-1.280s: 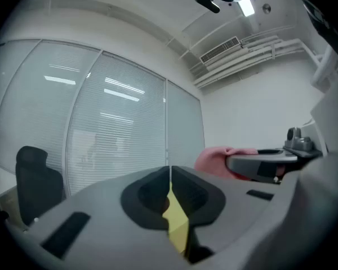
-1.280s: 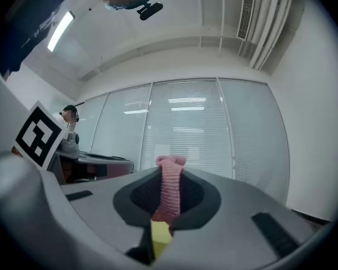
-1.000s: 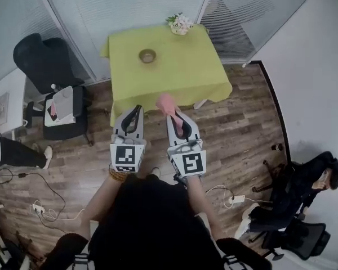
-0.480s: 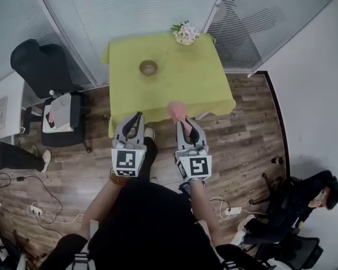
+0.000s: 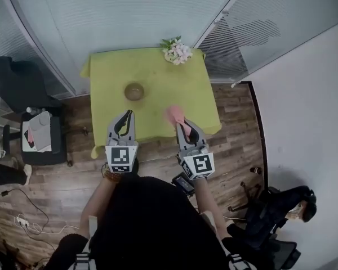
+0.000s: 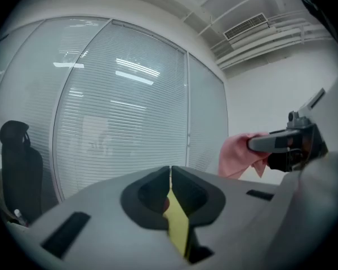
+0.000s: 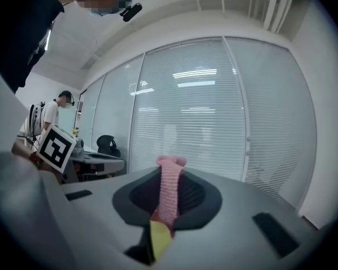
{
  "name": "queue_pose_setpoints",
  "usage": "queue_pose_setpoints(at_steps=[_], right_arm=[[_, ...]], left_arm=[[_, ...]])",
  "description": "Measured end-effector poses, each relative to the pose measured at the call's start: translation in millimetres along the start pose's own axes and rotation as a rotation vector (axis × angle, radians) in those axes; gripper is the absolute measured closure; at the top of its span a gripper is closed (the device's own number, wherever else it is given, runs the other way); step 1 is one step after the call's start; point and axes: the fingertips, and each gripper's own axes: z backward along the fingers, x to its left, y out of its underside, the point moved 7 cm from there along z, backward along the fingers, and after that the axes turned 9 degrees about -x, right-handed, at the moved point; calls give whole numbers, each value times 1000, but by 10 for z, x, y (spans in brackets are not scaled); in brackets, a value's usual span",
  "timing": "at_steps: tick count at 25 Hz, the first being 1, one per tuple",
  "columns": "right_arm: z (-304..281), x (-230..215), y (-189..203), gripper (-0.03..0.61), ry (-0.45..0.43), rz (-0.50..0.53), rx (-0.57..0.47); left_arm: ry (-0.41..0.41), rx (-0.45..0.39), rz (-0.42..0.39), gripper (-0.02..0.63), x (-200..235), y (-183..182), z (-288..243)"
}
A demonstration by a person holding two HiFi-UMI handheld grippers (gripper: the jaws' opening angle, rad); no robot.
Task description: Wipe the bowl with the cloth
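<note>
A small brown bowl (image 5: 134,91) sits on the yellow-green table (image 5: 112,72), left of its middle. My right gripper (image 5: 179,121) is shut on a pink cloth (image 5: 175,115) and hangs over the table's near right part. The cloth (image 7: 169,188) stands pinched between the jaws in the right gripper view, and the cloth (image 6: 239,156) also shows at the right in the left gripper view. My left gripper (image 5: 124,118) is shut with nothing in it, over the table's near left edge, short of the bowl.
A bunch of white flowers (image 5: 176,50) stands at the table's far edge. Glass walls with blinds run behind the table. A black office chair (image 5: 11,77) and a small stand with papers (image 5: 38,131) are at the left. Another chair (image 5: 273,212) is at the lower right.
Both grippers have moved forward from over the floor to over the table's near edge, the cloth carried along. The table now lies closer in the head view.
</note>
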Motion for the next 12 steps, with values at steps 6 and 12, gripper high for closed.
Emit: queue_pose_setpoints(at_steps=[6,12], right_arm=[[-792,-397,287,549,0,-27,58],[-1277,-751,377,549,19,-67,39]], left_arm=[[-29,73,14,594,508,248,-437],[-20,117,5,594,822,398,-774]])
